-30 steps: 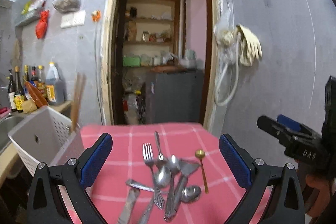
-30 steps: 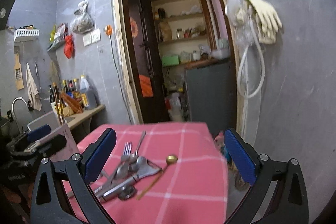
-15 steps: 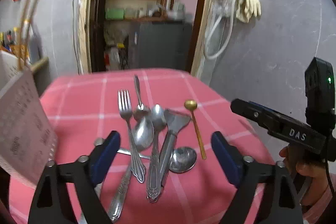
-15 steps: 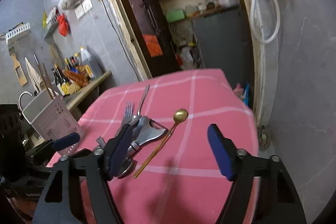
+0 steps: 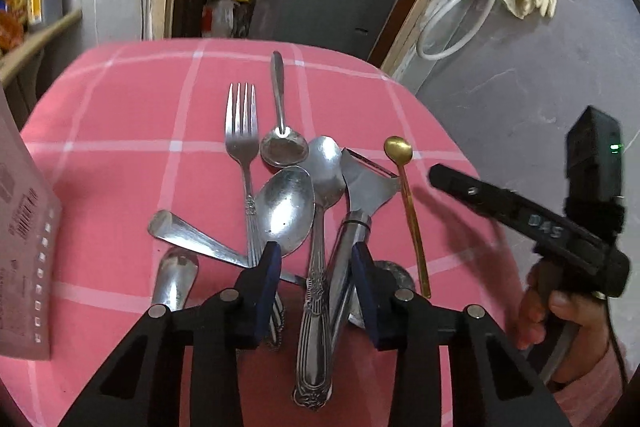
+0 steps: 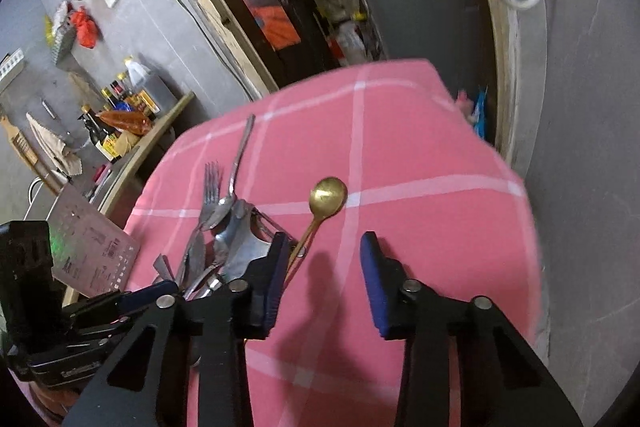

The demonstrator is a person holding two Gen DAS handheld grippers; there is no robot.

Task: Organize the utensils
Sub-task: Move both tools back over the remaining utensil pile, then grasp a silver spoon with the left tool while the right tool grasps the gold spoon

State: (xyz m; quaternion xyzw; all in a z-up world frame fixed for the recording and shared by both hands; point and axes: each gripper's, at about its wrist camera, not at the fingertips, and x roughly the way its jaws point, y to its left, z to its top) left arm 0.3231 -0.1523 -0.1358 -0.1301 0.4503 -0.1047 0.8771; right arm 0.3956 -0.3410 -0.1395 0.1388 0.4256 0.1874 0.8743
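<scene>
While both grippers hang over the pink checked cloth, the step in hand reads as the approach to a first pick: nothing is lifted yet. Utensil pile sits mid-cloth, steel pieces overlapping: fork at left, large spoon beside it, peeler to the right, ornate-handled spoon crossing under. Gold spoon lies apart at the right of the heap, bowl far, handle running near. Left gripper: jaws have just been closing, now partly closed and straddling the ornate handle and the peeler's shaft, pads not seen pressing on either. Right gripper: also just been closing, partly closed, nothing between its fingers but bare cloth; the gold spoon's handle passes just beside its left finger. Next move likely calls for settling on one handle, since the left jaws bracket two. Perforated holder stands off the cloth's left edge, probably the destination. Open cloth to the right and far; right edge drops off near the wall. The two grippers are close together, so crossing paths is a risk
</scene>
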